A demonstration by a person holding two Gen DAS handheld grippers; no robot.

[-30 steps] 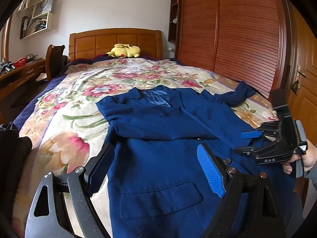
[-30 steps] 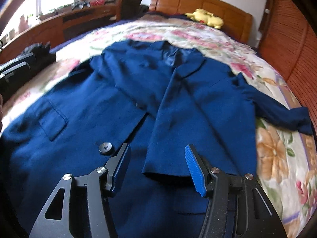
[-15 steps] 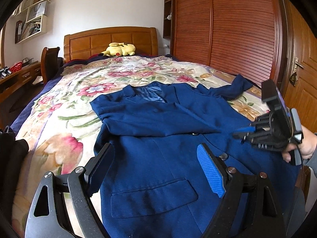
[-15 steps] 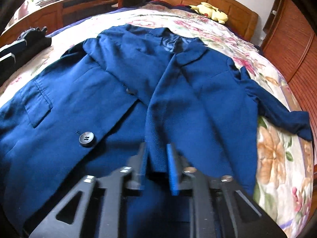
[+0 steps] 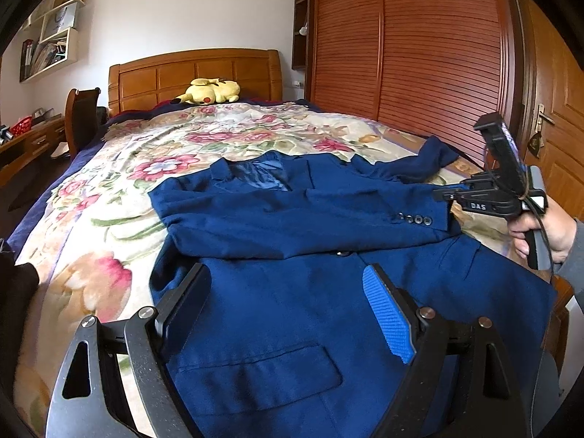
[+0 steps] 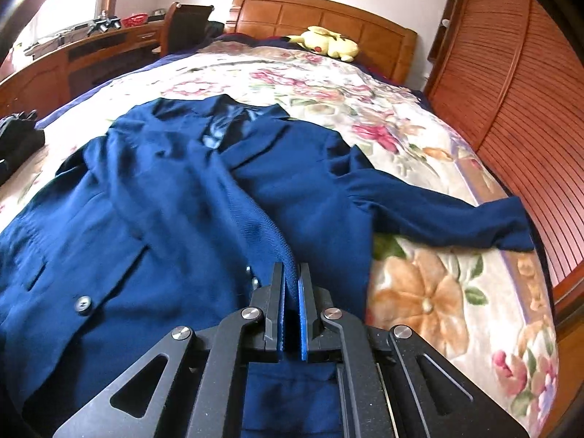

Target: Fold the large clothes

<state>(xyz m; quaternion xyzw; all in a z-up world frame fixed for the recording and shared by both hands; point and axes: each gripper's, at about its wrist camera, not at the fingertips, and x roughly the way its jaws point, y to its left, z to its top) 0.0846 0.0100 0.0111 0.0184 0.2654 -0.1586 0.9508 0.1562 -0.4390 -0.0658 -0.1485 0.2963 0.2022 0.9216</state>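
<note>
While the right tongs (image 6: 291,284) are clenched on the cuff (image 6: 284,255) of the jacket (image 6: 153,211) spread on the bed (image 6: 419,292) (left tongs (image 5: 288,306) released), draw the sleeve taut and flat.

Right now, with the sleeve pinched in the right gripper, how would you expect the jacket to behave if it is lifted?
Probably floppy: the jacket drapes and creases on the bed. The sleeve likely rises first in the right gripper, the body trailing. Its lined cloth looks fairly heavy, so it may sag.
</note>
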